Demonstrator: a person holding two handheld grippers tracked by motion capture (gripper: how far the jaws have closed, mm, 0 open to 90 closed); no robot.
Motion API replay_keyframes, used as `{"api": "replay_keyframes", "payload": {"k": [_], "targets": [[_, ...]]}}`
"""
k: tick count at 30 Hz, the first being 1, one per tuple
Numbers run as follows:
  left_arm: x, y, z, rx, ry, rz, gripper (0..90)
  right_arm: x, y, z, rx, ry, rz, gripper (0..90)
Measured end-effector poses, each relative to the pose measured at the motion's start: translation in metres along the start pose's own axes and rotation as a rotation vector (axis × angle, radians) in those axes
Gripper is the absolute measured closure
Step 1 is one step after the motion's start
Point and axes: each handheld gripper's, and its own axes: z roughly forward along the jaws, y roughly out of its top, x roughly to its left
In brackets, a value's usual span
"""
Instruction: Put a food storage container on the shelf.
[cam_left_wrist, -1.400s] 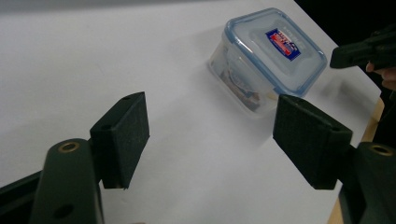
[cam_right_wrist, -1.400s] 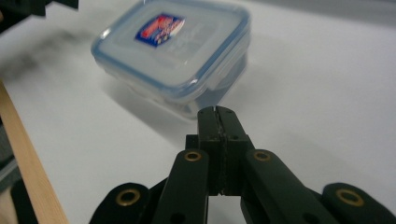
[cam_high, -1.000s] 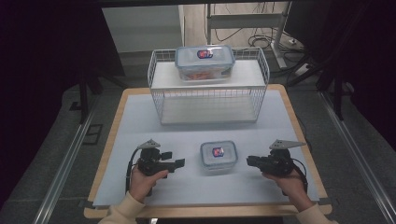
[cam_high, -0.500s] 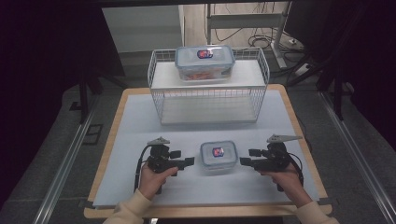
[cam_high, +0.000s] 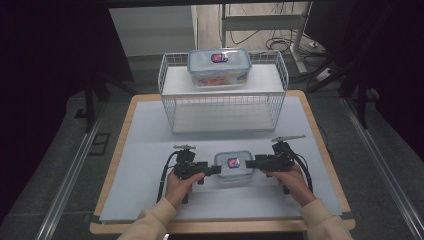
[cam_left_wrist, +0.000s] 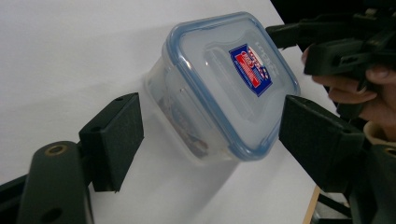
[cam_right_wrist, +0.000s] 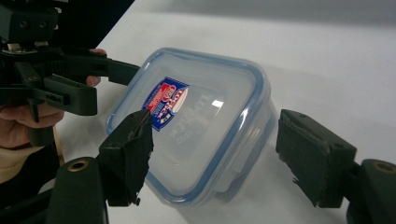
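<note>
Item: small clear plastic container (cam_high: 233, 168) with a blue-rimmed snap lid and a red-and-blue label, standing on the white table sheet (cam_high: 150, 150) near the person's edge, directly between the two grippers. Body rigid and thin-walled, smooth and glossy — judged light, and slippery under hard pads; something reddish shows faintly through the wall, so the weight is probably not nil. Lid (cam_left_wrist: 233, 74) seated all round; side latches look folded down. Best purchase is judged to be across the short walls just under the lid rim, where the flange would stop a slide. Left gripper (cam_high: 212, 170): jaws spread wide, one either side of the near corner in the left gripper view, pads not pressing. Right gripper (cam_high: 252, 163): its jaws have just been opening and now stand wide, straddling the opposite end, with a gap visible at the pads. Also present: wire basket (cam_high: 222, 107) at the far side, carrying a larger lidded container (cam_high: 219, 65) on its top shelf, well apart.
</note>
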Motion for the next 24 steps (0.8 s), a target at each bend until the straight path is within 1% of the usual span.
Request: {"api": "replay_keyframes", "payload": {"k": [1,5,8,10,12,14,15,16,17,19,21,22,24], "targets": [[0.000,0.000,0.002,0.001,-0.005,-0.014,22.5,-0.001,0.000,0.002,0.006,0.004,0.005,26.8],[0.001,-0.001,0.008,0.024,-0.012,-0.016,23.6,0.000,-0.001,0.008,0.034,0.015,0.014,26.2],[0.001,-0.001,0.010,0.031,-0.028,-0.030,25.8,-0.002,-0.003,0.013,0.058,0.031,0.030,26.3],[0.001,-0.001,0.012,0.037,-0.038,-0.027,27.5,-0.003,-0.003,0.014,0.065,0.041,0.038,26.8],[0.001,-0.002,0.013,0.043,-0.049,-0.030,30.9,-0.004,-0.004,0.016,0.069,0.037,0.045,29.2],[0.001,-0.003,0.014,0.051,-0.044,-0.028,34.7,-0.005,-0.004,0.015,0.069,0.044,0.060,31.2],[0.002,-0.003,0.014,0.056,-0.060,-0.028,35.7,-0.006,-0.004,0.014,0.066,0.047,0.067,33.9],[0.001,-0.004,0.013,0.052,-0.061,-0.035,38.3,-0.006,-0.005,0.012,0.058,0.060,0.073,38.4],[-0.001,-0.004,0.012,0.054,-0.057,-0.024,39.6,-0.006,-0.005,0.010,0.053,0.063,0.081,39.8],[-0.005,-0.006,0.010,0.046,-0.044,0.001,41.6,-0.005,-0.007,0.006,0.045,0.063,0.070,42.4],[-0.007,-0.008,0.008,0.034,-0.037,0.012,44.7,-0.001,-0.010,0.003,0.041,0.054,0.050,42.9],[-0.007,-0.009,0.007,0.023,-0.039,0.014,46.2,0.001,-0.011,0.001,0.032,0.043,0.038,44.7],[-0.010,-0.011,0.005,0.014,-0.038,0.029,48.4,0.003,-0.015,-0.003,0.023,0.050,0.043,47.5]]}}
